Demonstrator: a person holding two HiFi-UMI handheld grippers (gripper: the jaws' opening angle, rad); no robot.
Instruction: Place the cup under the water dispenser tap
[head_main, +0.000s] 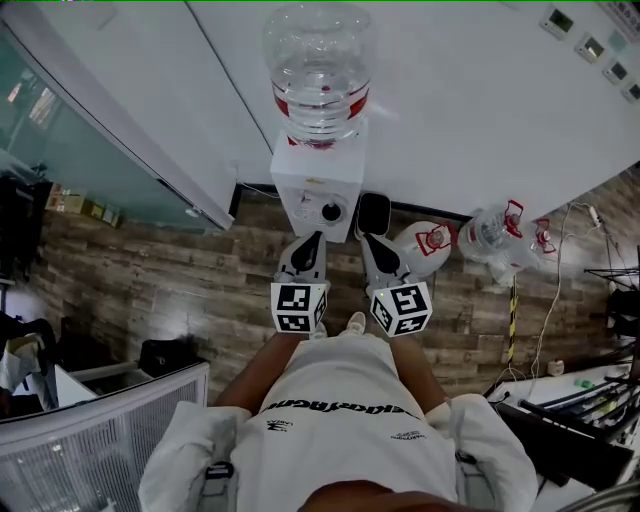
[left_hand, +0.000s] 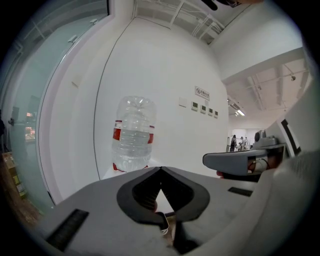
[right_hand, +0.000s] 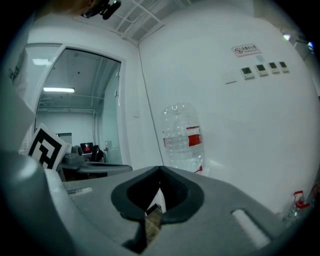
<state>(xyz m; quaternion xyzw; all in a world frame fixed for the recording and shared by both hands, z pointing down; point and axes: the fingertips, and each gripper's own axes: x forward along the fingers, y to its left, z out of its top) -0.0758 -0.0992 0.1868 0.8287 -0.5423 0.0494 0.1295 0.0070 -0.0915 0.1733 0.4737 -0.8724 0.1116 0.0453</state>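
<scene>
Plainly both tongs, left (head_main: 317, 238) and right (head_main: 363, 240), are pressed together and empty. What looks like the cup (head_main: 330, 212) sits at the dispenser's (head_main: 298, 172) front, just ahead of the left tips.

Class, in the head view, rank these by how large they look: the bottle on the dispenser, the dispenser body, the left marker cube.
1. Bottle, though it sits nearer the camera, which may flatter it.
2. Dispenser body, a close second.
3. Left marker cube, clearly the smallest.
</scene>
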